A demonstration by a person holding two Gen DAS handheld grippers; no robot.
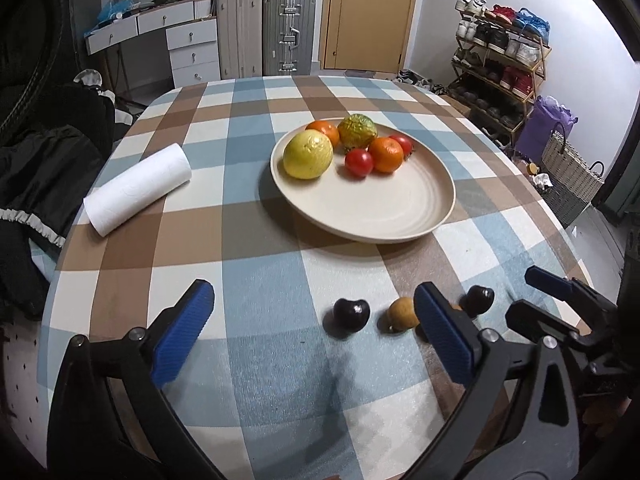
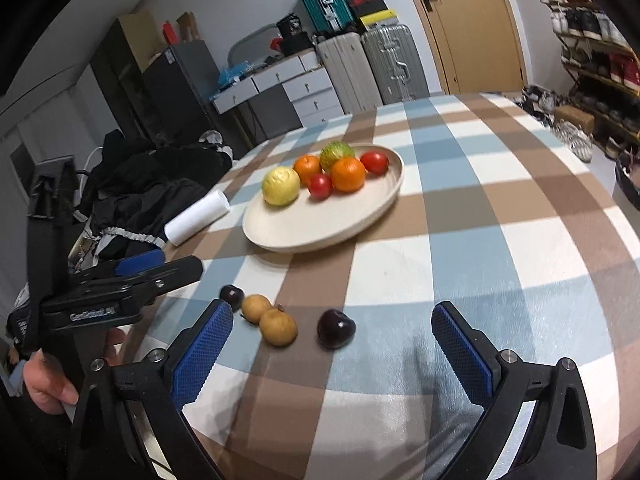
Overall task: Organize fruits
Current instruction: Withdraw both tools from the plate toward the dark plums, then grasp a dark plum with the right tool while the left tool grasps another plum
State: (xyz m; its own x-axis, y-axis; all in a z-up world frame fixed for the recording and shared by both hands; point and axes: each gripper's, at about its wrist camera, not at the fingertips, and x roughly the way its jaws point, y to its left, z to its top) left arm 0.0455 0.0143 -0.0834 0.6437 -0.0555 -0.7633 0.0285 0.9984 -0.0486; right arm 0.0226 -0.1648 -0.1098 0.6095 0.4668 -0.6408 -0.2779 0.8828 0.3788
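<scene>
4 small fruits [image 2: 278, 326] lie loose.

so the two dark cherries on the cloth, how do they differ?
The right cherry sits alone, ahead of the right tool; the left cherry lies close beside a brown longan. The right cherry is in full view in the right wrist view; the left one is partly hidden behind a blue pad there. Both are dark, glossy, about the same size, and off the plate.
</scene>
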